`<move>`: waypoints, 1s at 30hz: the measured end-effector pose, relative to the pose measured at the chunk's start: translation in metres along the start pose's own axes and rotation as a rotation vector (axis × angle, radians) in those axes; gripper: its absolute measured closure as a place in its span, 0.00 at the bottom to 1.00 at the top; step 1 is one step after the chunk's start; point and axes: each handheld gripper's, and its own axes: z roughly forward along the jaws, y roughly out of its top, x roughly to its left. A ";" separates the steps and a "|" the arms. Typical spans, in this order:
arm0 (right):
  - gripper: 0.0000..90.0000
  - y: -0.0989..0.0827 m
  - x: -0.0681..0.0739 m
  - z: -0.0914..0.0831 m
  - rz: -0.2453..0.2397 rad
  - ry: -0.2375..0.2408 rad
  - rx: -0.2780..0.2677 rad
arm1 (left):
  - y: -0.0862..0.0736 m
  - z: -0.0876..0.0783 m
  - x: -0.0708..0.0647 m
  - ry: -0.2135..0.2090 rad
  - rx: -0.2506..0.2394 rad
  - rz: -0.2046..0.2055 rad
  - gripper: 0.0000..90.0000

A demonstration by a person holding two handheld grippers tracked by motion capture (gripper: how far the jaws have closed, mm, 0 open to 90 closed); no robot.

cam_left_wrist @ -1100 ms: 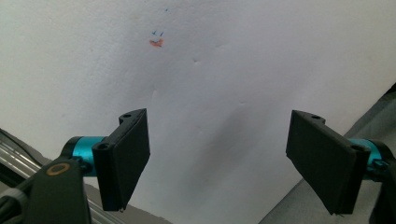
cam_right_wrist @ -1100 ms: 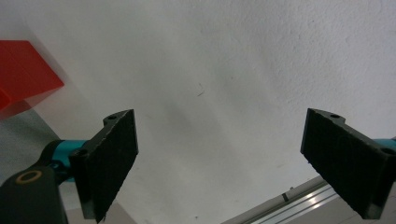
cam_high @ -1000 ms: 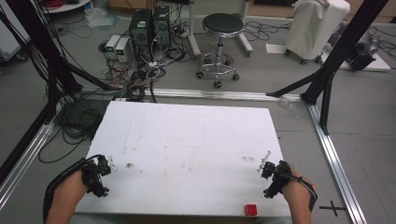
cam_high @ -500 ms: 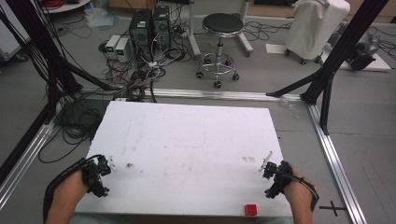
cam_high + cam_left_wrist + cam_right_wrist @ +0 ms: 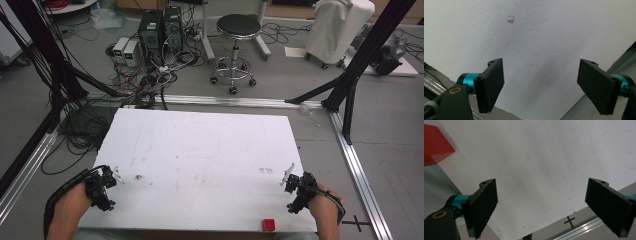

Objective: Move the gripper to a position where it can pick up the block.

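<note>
Red cube (image 5: 269, 224) sits alone on the near edge of the white desk (image 5: 200, 165), right of centre, close to the person's side. It rests flat, nothing touching it. In the right gripper view the same cube (image 5: 435, 145) shows blurred at the upper left corner, so it lies off to the side of that tool's line of sight, not between the jaws.

Right hand-held gripper (image 5: 296, 192) rests at the desk's near right corner, near the cube but apart from it. Jaws spread wide, bare desk between the pads (image 5: 484, 202), nothing held. Judgement: parked in a ready pose, opened in advance so a short swing inward toward the cube would bring it between the jaws.

Left hand-held gripper (image 5: 102, 187) sits at the near left corner, well apart from the cube. Jaws likewise wide apart with nothing between them. Its view shows a small orange-and-blue pen mark (image 5: 510, 20) on the desk surface ahead. Judgement: idle, held clear so the middle of the desk is free.

Beyond the desk: a black stool (image 5: 236, 30), computer boxes with tangled cables (image 5: 157, 30) on the floor, aluminium frame rails (image 5: 357, 165) either side.
</note>
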 end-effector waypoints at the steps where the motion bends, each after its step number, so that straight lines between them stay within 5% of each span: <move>1: 0.12 0.000 0.000 0.000 0.000 0.000 0.000 | 0.000 0.000 0.000 -0.003 -0.001 -0.001 0.24; 15: 0.12 -0.002 0.008 -0.010 -0.123 0.006 -0.027 | -0.002 0.000 0.001 0.002 -0.007 -0.007 0.24; 18: 0.12 0.002 0.015 -0.012 -0.196 0.032 -0.037 | -0.002 0.000 0.001 0.002 -0.009 -0.008 0.24; 23: 0.12 0.008 0.023 -0.016 -0.244 0.041 -0.033 | -0.002 -0.001 0.001 0.005 -0.013 -0.006 0.24; 26: 0.12 0.012 0.026 -0.020 -0.270 0.019 -0.031 | -0.002 -0.001 0.000 0.004 -0.014 -0.003 0.24; 30: 0.12 0.013 0.032 -0.025 -0.365 0.007 -0.037 | -0.002 -0.002 0.000 0.006 -0.018 -0.007 0.24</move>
